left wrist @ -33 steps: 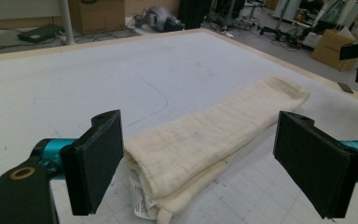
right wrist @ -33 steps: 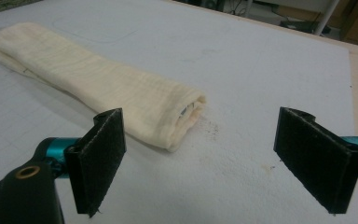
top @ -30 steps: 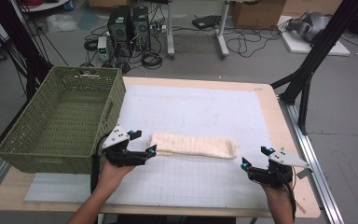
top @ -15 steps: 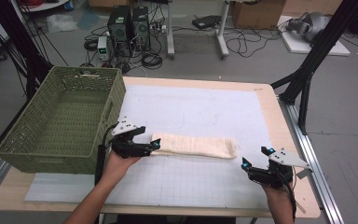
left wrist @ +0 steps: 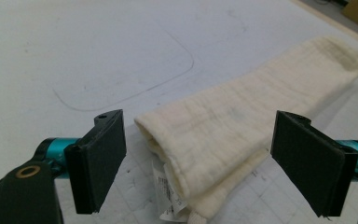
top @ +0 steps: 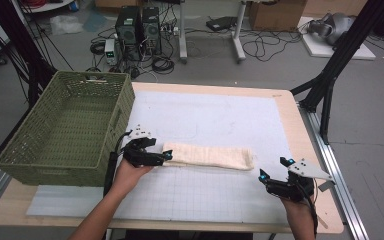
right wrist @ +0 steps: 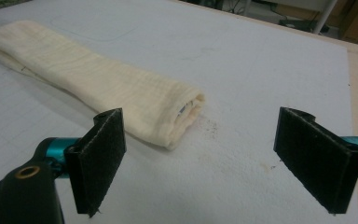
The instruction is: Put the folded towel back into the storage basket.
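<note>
The folded cream towel [top: 210, 156] lies mid-surface beside the green basket [top: 65, 135]. The left hand-held gripper [top: 166, 156] straddles its near end, jaws wide; the right hand-held gripper [top: 275, 169], also wide, waits apart. Closing shallow could pinch 1 layer, unfolding it.

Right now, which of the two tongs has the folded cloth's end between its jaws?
The left tongs: the cloth end lies between their open jaws. The right tongs sit apart from it.
</note>
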Available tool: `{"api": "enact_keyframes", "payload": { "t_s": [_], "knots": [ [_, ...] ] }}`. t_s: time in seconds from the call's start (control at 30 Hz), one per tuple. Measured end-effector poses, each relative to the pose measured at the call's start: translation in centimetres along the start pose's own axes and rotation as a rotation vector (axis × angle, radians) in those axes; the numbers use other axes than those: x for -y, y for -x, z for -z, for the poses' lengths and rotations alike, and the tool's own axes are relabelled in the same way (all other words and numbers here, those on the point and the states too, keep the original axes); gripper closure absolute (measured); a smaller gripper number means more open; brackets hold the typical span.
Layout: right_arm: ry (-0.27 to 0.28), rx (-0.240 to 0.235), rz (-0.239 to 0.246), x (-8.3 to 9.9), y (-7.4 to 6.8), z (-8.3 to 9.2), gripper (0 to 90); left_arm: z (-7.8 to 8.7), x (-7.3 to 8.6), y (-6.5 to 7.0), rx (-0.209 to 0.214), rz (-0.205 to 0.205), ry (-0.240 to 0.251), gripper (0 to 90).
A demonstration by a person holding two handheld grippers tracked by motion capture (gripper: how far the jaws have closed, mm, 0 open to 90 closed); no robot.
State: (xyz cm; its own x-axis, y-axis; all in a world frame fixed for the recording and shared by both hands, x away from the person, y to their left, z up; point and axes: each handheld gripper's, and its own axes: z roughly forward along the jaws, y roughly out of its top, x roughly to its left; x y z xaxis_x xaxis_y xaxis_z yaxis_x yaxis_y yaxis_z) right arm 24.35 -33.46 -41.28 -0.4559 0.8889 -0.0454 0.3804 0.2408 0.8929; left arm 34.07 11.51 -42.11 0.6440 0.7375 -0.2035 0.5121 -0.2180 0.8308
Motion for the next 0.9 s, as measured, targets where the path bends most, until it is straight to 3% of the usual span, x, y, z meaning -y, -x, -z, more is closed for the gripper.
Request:
{"api": "enact_keyframes", "payload": {
  "t_s": [0.4,0.73,0.9],
  "knots": [
    [-0.005,0.001,0.006,0.1,0.1,0.0,15.1,-1.5,0.5,-0.4,-0.016,0.008,-0.090,24.8],
    [-0.009,-0.001,0.003,0.1,0.1,-0.1,15.0,-2.3,0.9,-0.1,-0.032,-0.040,-0.166,28.6],
    [-0.013,-0.005,0.002,0.1,0.0,-0.2,15.1,-2.6,1.1,0.2,-0.020,-0.057,-0.178,35.9]
  ]
}}
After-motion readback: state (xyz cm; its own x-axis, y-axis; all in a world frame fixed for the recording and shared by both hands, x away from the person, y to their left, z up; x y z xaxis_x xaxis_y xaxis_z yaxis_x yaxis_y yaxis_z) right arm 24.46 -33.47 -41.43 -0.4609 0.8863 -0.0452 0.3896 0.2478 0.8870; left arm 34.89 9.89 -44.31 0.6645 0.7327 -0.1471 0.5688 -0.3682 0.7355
